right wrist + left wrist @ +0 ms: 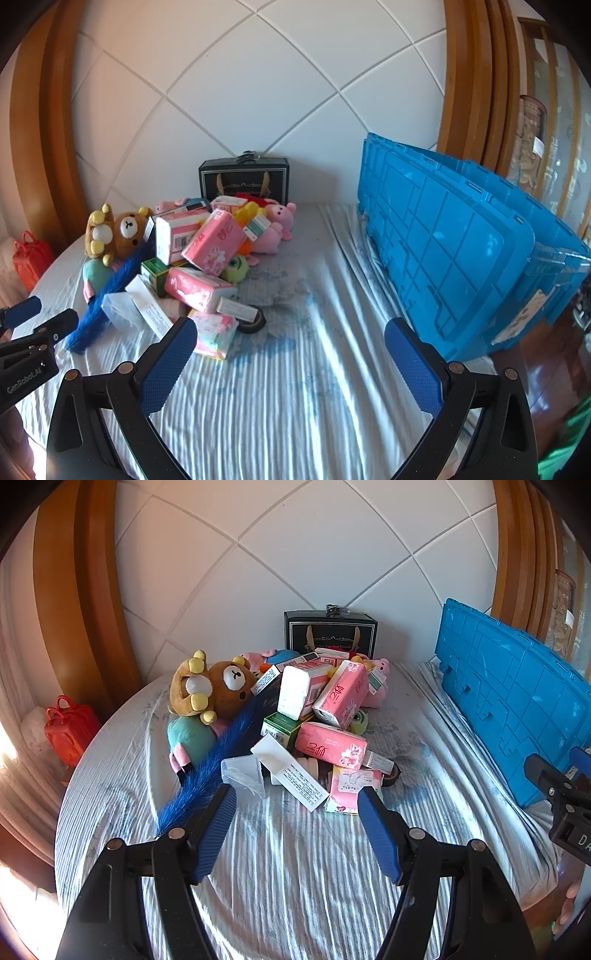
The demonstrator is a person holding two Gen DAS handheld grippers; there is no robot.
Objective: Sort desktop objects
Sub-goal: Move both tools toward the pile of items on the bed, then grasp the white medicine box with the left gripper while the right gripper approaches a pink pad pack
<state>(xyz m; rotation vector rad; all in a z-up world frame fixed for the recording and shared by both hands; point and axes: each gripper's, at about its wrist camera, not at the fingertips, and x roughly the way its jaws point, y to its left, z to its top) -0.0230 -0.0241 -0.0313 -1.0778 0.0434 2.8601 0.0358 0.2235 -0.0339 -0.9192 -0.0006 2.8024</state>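
While both hand-held grippers gape empty, the blue duster (pixel 218 760) slants from near-left toward the far-right pile.

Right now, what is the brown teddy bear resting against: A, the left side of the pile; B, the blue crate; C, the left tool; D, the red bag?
A: the brown teddy bear sits at the pile's left edge, beside the white-ended tissue pack.

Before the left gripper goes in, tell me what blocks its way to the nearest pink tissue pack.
Nothing visible blocks it. The left gripper is open over bare cloth, and the pink tissue pack lies at the pile's near edge, just ahead of its right fingertip.
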